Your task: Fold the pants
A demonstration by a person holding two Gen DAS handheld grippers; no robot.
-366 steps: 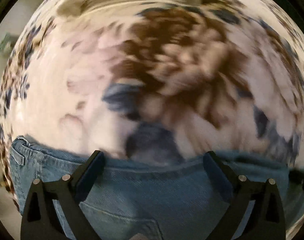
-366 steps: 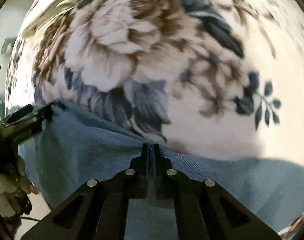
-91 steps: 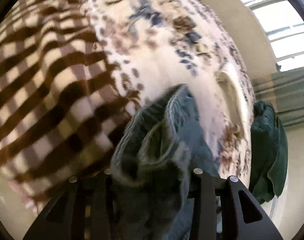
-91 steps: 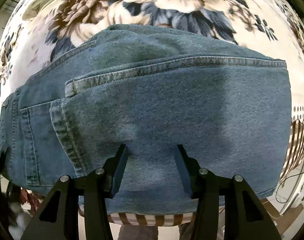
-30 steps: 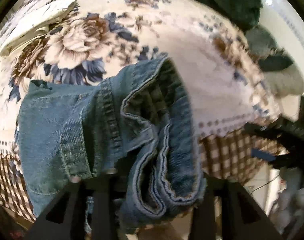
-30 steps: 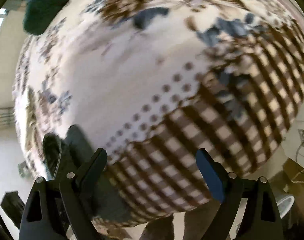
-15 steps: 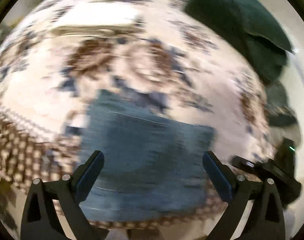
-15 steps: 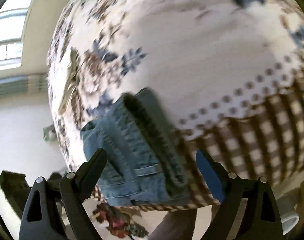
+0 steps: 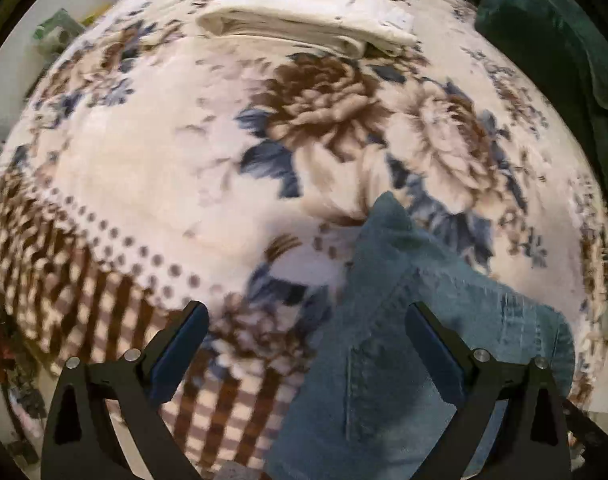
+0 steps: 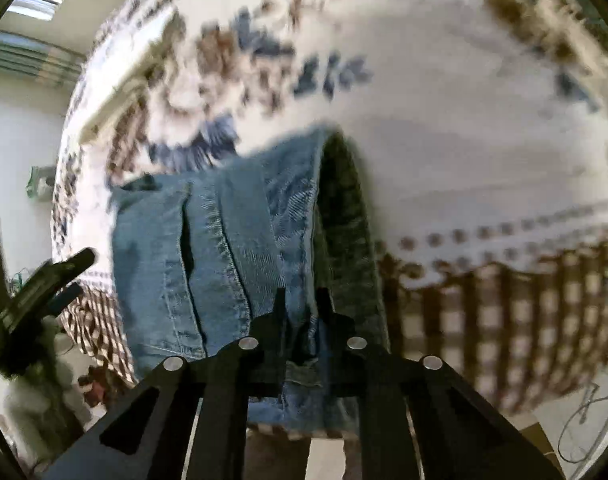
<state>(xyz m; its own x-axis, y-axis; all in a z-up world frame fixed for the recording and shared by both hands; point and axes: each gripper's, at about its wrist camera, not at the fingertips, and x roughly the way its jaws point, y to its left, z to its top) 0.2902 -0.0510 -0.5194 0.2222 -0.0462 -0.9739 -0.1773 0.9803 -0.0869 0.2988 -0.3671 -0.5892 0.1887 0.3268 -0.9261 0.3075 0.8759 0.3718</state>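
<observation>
Right tongs (image 10: 300, 300) clamped on the folded jeans (image 10: 240, 248); left tongs (image 9: 305, 340) spread apart above the floral bed (image 9: 144, 168)

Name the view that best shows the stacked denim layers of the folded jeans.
Right wrist view: the jeans show their stacked edges and seams, with the right gripper shut on one layer. The left wrist view shows only the blurred flat top, under the open left gripper.

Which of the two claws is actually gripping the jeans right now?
The right claw: its fingers are pinched on a denim fold of the jeans. The left claw is spread wide above the floral blanket, holding nothing.
</observation>
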